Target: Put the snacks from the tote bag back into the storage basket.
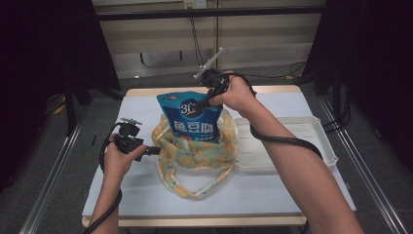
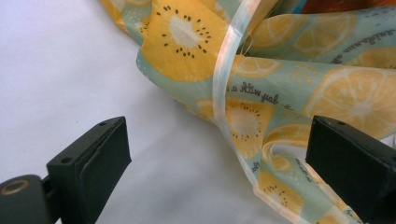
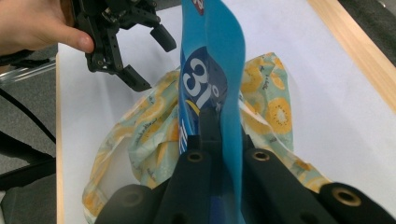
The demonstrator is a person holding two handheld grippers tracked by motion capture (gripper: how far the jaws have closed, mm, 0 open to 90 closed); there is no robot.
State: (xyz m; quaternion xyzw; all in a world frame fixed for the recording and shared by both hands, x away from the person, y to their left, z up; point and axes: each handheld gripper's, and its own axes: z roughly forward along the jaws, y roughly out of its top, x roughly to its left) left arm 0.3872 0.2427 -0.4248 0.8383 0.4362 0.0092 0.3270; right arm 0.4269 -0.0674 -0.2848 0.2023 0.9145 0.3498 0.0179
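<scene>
A blue snack pouch (image 1: 189,116) with white lettering stands upright in the mouth of a fruit-print tote bag (image 1: 197,155) at the table's middle. My right gripper (image 1: 203,103) comes in from above and is shut on the pouch's top edge; in the right gripper view the jaws (image 3: 222,135) pinch the pouch (image 3: 210,60) between them. My left gripper (image 1: 155,150) is at the bag's left rim, open. In the left gripper view its jaws (image 2: 219,144) stand wide apart, with the bag's cloth (image 2: 280,93) and pale handle strap (image 2: 223,88) lying between them, untouched.
A white tray (image 1: 292,146) lies right of the bag. A white sheet (image 1: 146,200) covers the wooden table. The bag's handle loop (image 1: 195,190) trails toward the front edge. Black frames and cables stand around the table.
</scene>
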